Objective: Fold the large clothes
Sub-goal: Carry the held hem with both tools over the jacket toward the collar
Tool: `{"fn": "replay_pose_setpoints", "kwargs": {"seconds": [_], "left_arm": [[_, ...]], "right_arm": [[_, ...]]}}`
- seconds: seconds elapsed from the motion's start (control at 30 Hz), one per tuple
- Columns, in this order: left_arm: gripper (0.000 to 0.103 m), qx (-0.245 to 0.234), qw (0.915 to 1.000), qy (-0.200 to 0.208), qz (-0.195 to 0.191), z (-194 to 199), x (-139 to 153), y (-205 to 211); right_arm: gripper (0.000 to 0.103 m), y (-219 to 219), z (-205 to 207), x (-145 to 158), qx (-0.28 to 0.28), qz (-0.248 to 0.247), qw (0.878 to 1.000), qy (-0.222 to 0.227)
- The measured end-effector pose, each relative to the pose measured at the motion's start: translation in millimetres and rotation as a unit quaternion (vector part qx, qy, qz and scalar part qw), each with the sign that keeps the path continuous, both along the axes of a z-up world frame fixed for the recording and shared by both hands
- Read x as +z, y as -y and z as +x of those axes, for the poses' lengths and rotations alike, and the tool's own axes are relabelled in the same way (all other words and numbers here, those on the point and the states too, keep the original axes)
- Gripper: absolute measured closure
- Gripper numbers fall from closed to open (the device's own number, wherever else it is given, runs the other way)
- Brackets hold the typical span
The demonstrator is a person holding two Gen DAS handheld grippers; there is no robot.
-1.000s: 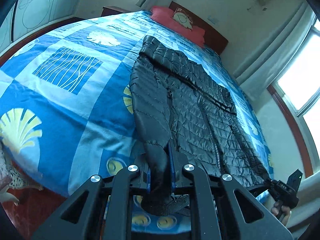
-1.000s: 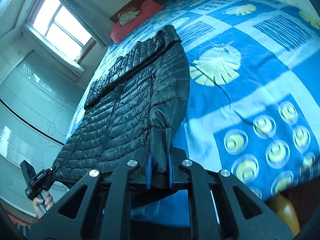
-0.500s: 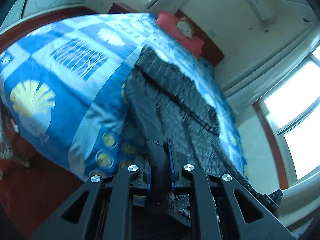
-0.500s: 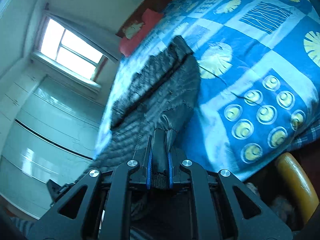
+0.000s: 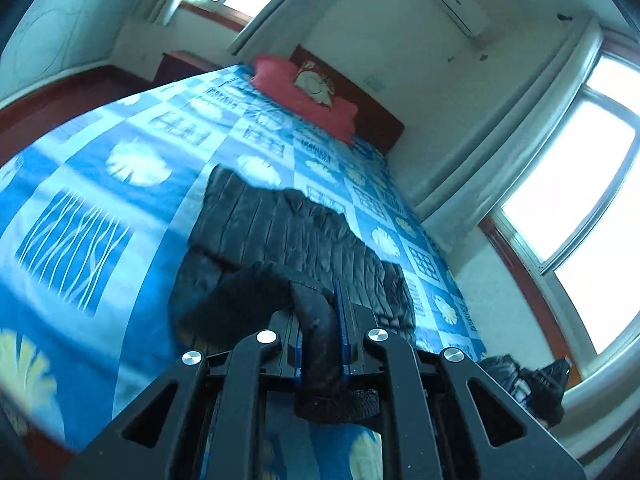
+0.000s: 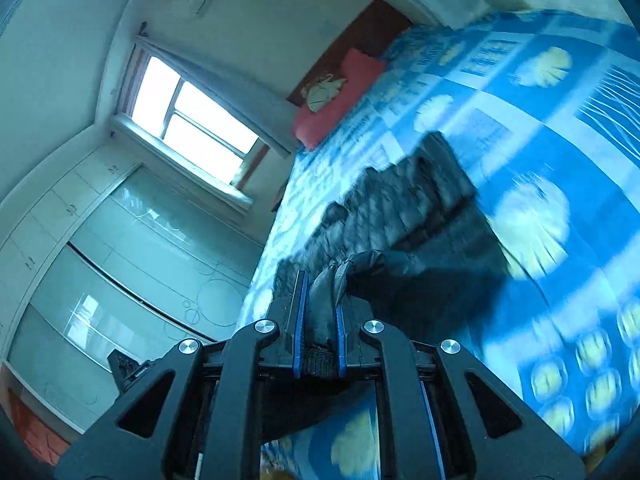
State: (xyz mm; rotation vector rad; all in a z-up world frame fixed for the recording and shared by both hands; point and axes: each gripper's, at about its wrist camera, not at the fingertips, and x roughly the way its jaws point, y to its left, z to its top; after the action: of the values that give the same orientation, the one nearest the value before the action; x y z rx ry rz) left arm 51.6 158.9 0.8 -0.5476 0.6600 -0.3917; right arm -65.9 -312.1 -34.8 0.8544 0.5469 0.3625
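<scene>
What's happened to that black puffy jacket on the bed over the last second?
Both grippers have lifted the near end of the black jacket off the blue bedspread and are carrying it toward the red pillow, so it now doubles over itself instead of lying flat. The left gripper and the right gripper stay clamped on the same cuffs. The far collar end has not moved.

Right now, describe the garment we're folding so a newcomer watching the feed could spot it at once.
Start at the bed with the blue shell-print cover that fills the room. On it, below the red pillow at the headboard, lies the black quilted jacket. It is the only dark, stitched-ribbed thing there, with a cuff pinched in the left gripper and another in the right gripper.
</scene>
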Motion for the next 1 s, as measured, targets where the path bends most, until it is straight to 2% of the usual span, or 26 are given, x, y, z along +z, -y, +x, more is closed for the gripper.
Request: {"fn": "replay_pose_setpoints", "kwargs": {"seconds": [0.27, 0.43, 0.53, 0.73, 0.87, 1.0], "left_arm": [[0.09, 0.017, 0.9998, -0.012, 0.009, 128.7, -13.4, 8.0], [0.09, 0.029, 0.9987, -0.038, 0.015, 204.5, -37.1, 16.8], [0.09, 0.039, 0.9971, -0.059, 0.028, 246.2, -58.5, 24.5], [0.09, 0.057, 0.9916, -0.108, 0.044, 312.6, -104.8, 29.6], [0.09, 0.063, 0.987, -0.131, 0.068, 337.3, -133.9, 32.5], [0.09, 0.06, 0.9856, -0.13, 0.089, 347.9, -145.7, 38.3]], "right_arm": [[0.092, 6.6, 149.5, 3.9, 0.002, -0.006, 1.0, -0.011], [0.092, 12.3, 238.3, -22.0, -0.005, -0.007, 0.999, -0.049], [0.092, 14.9, 292.1, -48.1, -0.01, -0.005, 0.997, -0.078], [0.092, 21.3, 358.2, -99.0, -0.024, -0.001, 0.992, -0.125], [0.092, 19.7, 388.4, -135.0, -0.031, -0.034, 0.986, -0.159], [0.094, 15.3, 397.8, -155.1, -0.035, -0.069, 0.982, -0.17]]}}
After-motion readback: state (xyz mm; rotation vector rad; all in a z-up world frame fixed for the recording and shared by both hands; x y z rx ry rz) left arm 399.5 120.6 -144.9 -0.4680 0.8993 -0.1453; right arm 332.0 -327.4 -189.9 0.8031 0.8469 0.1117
